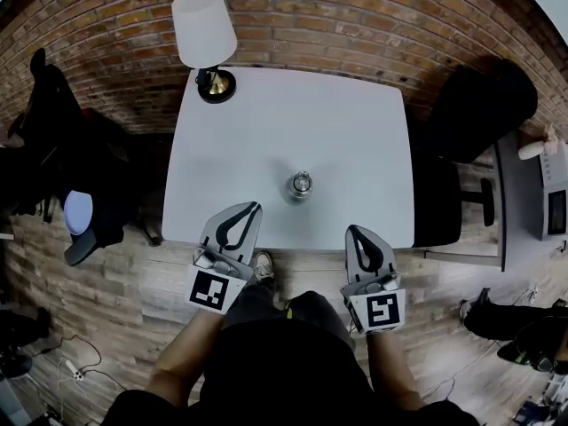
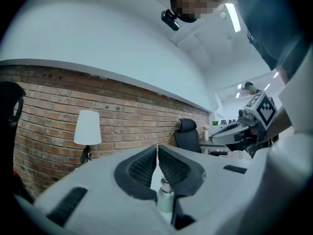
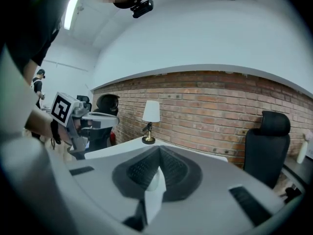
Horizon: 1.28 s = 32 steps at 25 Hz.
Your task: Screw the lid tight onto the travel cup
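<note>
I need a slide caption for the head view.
Left claw and right claw, both shut, face a silver metal travel cup on a white table.

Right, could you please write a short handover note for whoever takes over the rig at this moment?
Left gripper: shut, empty, at the table's near edge, pointing toward the travel cup.
Right gripper: shut, empty, at the near edge, right of the cup.
Travel cup: upright near the table's front, ahead of both grippers, touched by neither. A lamp stands at the far left corner.
Done: a lid appears to sit on the cup; no loose lid shows.
Left: tightness cannot be told; probably hold the cup with one gripper and turn the lid with the other.
</note>
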{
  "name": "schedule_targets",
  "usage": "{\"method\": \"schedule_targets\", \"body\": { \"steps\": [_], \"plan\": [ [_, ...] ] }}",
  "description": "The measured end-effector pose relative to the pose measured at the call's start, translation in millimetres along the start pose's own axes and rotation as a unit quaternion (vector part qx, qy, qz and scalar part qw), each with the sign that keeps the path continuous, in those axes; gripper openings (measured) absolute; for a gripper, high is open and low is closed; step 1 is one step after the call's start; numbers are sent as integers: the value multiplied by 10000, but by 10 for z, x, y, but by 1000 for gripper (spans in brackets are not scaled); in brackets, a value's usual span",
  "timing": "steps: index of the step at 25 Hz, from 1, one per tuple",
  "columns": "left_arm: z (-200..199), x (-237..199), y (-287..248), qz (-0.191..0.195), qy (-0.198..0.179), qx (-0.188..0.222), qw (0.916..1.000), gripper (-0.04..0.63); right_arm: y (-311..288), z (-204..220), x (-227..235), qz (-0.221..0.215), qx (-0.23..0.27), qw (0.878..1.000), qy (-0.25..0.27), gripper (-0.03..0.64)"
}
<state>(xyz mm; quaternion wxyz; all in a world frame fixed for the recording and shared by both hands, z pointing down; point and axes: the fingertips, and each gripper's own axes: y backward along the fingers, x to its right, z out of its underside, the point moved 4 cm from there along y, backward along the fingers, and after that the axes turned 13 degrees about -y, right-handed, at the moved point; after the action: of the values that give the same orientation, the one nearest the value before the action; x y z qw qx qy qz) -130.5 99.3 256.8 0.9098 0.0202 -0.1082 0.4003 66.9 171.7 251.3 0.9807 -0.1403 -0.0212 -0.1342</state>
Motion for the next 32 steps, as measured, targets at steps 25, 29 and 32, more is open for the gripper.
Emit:
{"method": "schedule_targets", "body": {
  "steps": [25,29,32],
  "plan": [
    [497,129,-603,107,282,-574,9979,32,-676,479,301,-788,-594,9950,-144,14],
    [581,189,-678,227,252,-547,9979,34,-787,673,330,-1003,-704,9922,-229,100],
    [680,275,-735,375,243,-536,9976,34,-876,856,371,-1087,-828,9904,-219,142]
  ]
}}
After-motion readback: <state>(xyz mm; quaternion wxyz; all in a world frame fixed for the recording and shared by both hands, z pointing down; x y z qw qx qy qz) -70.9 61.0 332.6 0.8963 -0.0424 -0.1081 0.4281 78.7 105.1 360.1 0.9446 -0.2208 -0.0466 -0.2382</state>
